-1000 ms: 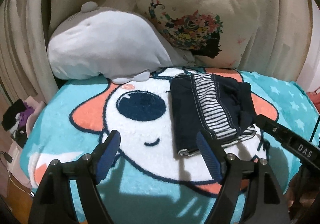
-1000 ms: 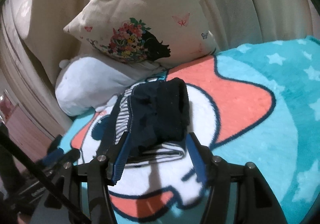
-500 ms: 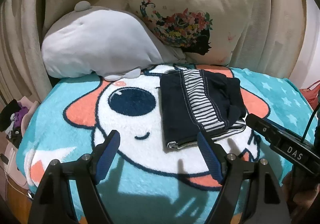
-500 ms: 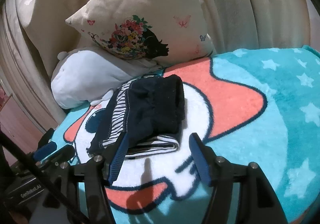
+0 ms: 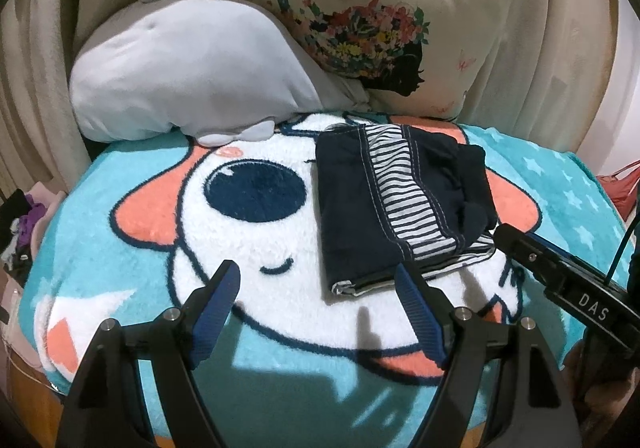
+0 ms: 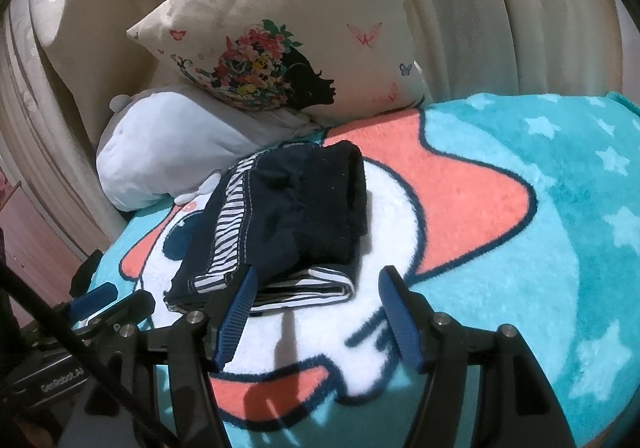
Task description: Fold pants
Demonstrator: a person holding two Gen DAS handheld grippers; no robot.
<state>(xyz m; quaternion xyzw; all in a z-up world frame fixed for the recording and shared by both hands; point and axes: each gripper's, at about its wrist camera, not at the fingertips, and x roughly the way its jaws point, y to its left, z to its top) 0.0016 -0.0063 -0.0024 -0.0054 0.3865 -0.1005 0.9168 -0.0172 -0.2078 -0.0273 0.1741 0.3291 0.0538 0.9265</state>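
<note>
Turquoise fleece covers the whole work surface: a blanket (image 5: 560, 184) printed with white stars and a large white-faced cartoon animal with coral ears and a dark blue nose. Behind it hang pale beige curtains (image 5: 568, 28). Against them leans a cream pillow (image 5: 400, 8) printed with butterflies and a black silhouette head crowned in flowers, and its lower left corner overlaps a grey-white plush toy (image 5: 192, 72) lying along the far edge of the blanket. The pants (image 5: 384, 216), navy with a blue-and-white striped side panel, lie folded into a compact stack on the cartoon's white face, just in front of the pillow and toy; in the right wrist view the pants (image 6: 288, 220) show a thick navy cuffed layer on top and striped layers at the bottom edge. The left gripper (image 5: 316, 288) hovers over the blanket, jaws spread wide and empty, its right finger near the stack's front edge. The right gripper (image 6: 314, 288) likewise gapes apart, holding nothing, just short of the stack's front edge.
</note>
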